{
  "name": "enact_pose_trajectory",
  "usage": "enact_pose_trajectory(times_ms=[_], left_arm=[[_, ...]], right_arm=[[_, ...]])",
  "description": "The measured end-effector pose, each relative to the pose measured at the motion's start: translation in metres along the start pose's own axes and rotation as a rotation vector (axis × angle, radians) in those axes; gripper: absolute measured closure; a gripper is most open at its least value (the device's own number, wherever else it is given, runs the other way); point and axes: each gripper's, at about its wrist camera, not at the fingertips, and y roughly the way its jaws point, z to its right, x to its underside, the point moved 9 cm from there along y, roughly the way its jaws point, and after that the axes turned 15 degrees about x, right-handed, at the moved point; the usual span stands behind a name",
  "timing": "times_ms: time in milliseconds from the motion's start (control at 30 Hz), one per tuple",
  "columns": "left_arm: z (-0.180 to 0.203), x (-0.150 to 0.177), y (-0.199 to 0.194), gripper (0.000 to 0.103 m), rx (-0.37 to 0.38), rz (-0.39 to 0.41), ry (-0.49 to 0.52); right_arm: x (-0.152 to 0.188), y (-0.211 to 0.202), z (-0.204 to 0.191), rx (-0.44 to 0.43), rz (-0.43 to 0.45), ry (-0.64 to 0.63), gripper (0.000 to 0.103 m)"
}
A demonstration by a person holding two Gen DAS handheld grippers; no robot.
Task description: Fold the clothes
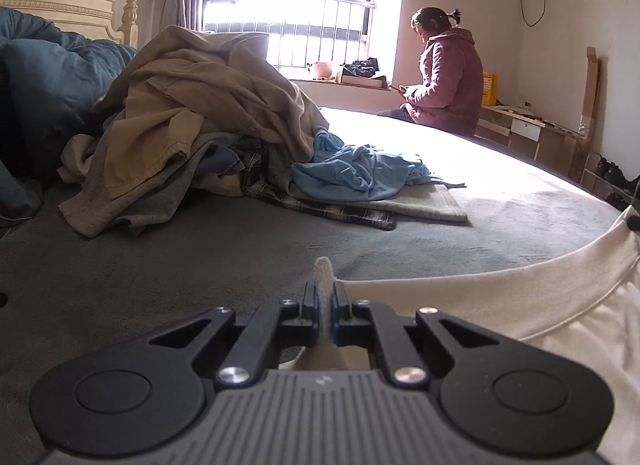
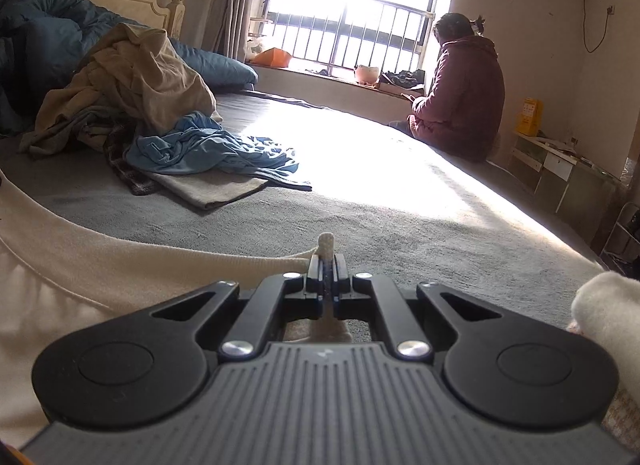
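Note:
A cream garment [image 1: 500,301] lies on the grey bed cover, stretched between my two grippers. My left gripper [image 1: 325,295] is shut on one corner of it, and a ribbed tip of cloth pokes up between the fingers. From there the garment's hemmed edge curves away to the right. In the right wrist view the same cream garment [image 2: 120,273] spreads to the left. My right gripper [image 2: 327,265] is shut on another corner, with a small nub of cloth above the pads.
A heap of unfolded clothes [image 1: 192,121] sits ahead, with a light blue garment [image 2: 200,149] and a flat beige piece [image 2: 208,189]. A person in a maroon jacket [image 2: 464,101] sits on the bed's far edge by the window. Bare grey bed cover [image 2: 400,205] lies ahead.

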Motion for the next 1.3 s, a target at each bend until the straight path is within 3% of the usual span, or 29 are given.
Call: enact_pose_trajectory(times_ms=[200,300,333,367,400,467,500,600,667,800,933,1000,1100,1200,1300], left_arm=[[-0.013,0.018,0.02,0.095,-0.064,-0.068,0.007],[-0.021,0.023,0.025,0.079,-0.086,-0.129,-0.027],[-0.024,0.022,0.023,0.068,-0.096,-0.134,-0.038],[-0.026,0.019,0.019,0.058,-0.105,-0.127,-0.048],[-0.028,0.016,0.013,0.055,-0.113,-0.115,-0.061],[-0.032,0.008,-0.003,0.045,-0.128,-0.082,-0.087],[-0.033,0.004,-0.013,0.044,-0.14,-0.066,-0.095],[-0.026,-0.009,-0.047,0.042,-0.174,-0.021,-0.064],[-0.011,-0.016,-0.072,0.04,-0.15,0.004,-0.038],[0.035,-0.002,-0.103,0.04,-0.001,-0.019,-0.037],[0.081,0.037,-0.112,0.041,0.164,-0.083,-0.078],[0.091,0.062,-0.104,0.042,0.171,-0.134,-0.082],[0.088,0.092,-0.092,0.046,0.119,-0.168,-0.06],[0.074,0.104,-0.088,0.046,0.099,-0.165,-0.065],[0.063,0.103,-0.088,0.047,0.094,-0.156,-0.071]], right_arm=[[0.044,0.046,-0.019,-0.013,-0.109,0.021,0.101],[0.052,0.054,-0.02,-0.017,-0.165,0.038,0.098],[0.051,0.054,-0.018,-0.024,-0.179,0.06,0.097],[0.05,0.054,-0.015,-0.031,-0.194,0.082,0.088],[0.049,0.053,-0.01,-0.036,-0.206,0.112,0.075],[0.047,0.047,0.011,-0.031,-0.211,0.222,0.061],[0.045,0.044,0.021,-0.029,-0.214,0.277,0.058],[0.04,0.02,0.053,0.001,-0.186,0.382,0.058],[0.037,-0.012,0.067,0.014,-0.166,0.398,0.058],[0.033,-0.078,0.084,0.007,-0.129,0.404,0.067],[0.053,-0.133,0.04,-0.089,-0.146,0.292,0.076],[0.073,-0.148,0.006,-0.14,-0.164,0.236,0.08],[0.105,-0.162,-0.037,-0.184,-0.151,0.142,0.084],[0.137,-0.158,-0.022,-0.071,-0.142,0.114,0.086],[0.162,-0.149,0.045,0.108,-0.157,0.175,0.087]])
